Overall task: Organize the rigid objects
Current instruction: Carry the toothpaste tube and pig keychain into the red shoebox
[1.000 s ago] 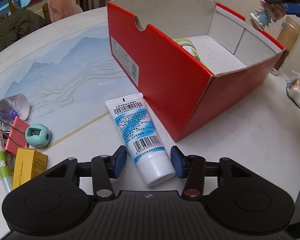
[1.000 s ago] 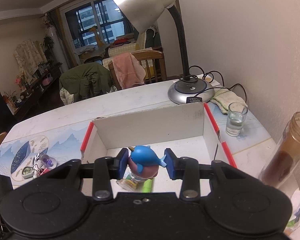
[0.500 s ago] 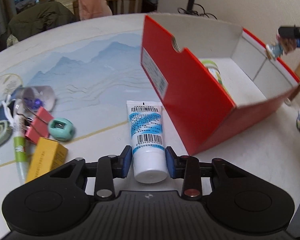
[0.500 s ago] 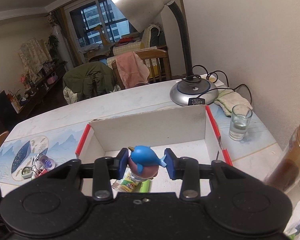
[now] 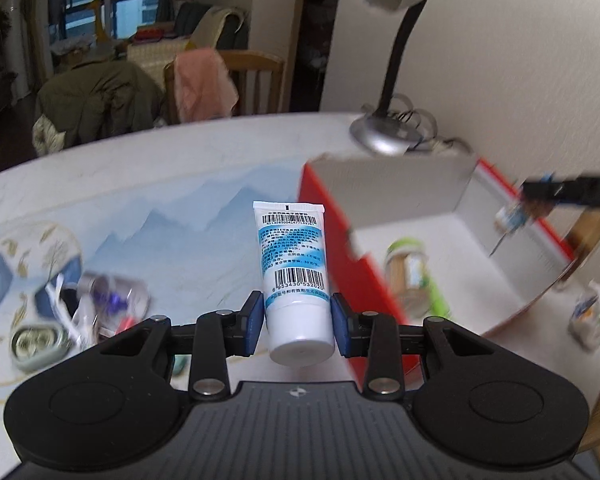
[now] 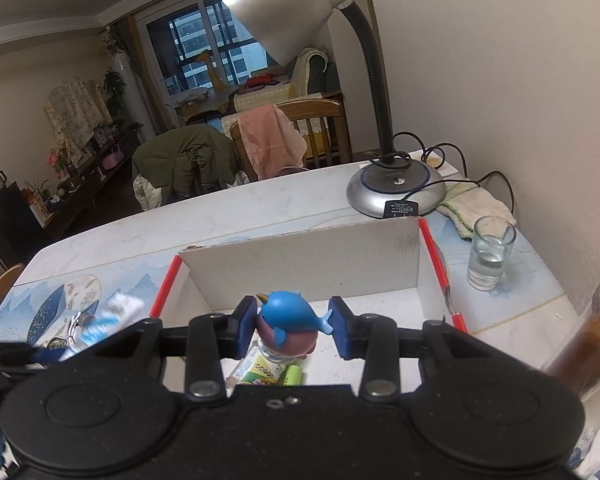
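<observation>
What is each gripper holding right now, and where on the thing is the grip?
The left gripper holds a white tube by its sides near the cap. The right gripper holds a blue whale figurine across its head and tail.

Between our left fingers (image 5: 254, 322), which have blue pads on black arms, we see a white tube (image 5: 295, 276) with a blue-patterned label and black barcodes. Past it to the right the box (image 5: 342, 264) is red outside and white inside. Beyond the fingers the worktop (image 5: 160, 200) is white with pale blue mountain shapes. Between our right fingers (image 6: 247, 326), also blue-padded, the figurine (image 6: 290, 322) is bright blue above and dull pink below. Further beyond, the lamp (image 6: 296, 12) is silver on a black neck.
</observation>
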Tool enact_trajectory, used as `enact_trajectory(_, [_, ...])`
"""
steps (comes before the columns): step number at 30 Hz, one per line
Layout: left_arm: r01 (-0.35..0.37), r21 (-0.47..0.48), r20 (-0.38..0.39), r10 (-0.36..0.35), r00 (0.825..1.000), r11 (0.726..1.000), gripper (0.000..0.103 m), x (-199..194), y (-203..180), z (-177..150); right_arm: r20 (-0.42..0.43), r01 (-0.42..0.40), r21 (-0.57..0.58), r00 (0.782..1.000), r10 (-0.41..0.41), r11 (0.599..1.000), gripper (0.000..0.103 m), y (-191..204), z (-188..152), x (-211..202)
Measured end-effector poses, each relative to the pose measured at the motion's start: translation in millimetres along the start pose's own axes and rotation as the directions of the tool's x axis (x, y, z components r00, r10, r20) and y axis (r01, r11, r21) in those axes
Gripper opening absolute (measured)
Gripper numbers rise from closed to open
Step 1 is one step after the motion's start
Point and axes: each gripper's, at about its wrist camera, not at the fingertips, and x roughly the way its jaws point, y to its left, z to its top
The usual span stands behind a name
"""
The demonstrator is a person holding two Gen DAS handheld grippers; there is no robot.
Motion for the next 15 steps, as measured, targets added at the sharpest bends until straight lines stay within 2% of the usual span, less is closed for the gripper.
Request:
enact_trajectory(8, [0.091,0.060,0.021,-0.092,0.996,0.994,0.035,5.4,-44.8,43.2,-0.038,0.026,0.009,0.999,-0.025,1.000,0.038,-14.0,-7.5,12.6])
enact_trajectory(15, [0.149,0.127,-0.061,-0.142,0.988,0.981,0.035,48.0,-88.5,60.4,-0.089,0.052,-0.013,0.995,-0.053,0.999,0.038,-23.7,-20.5,26.9])
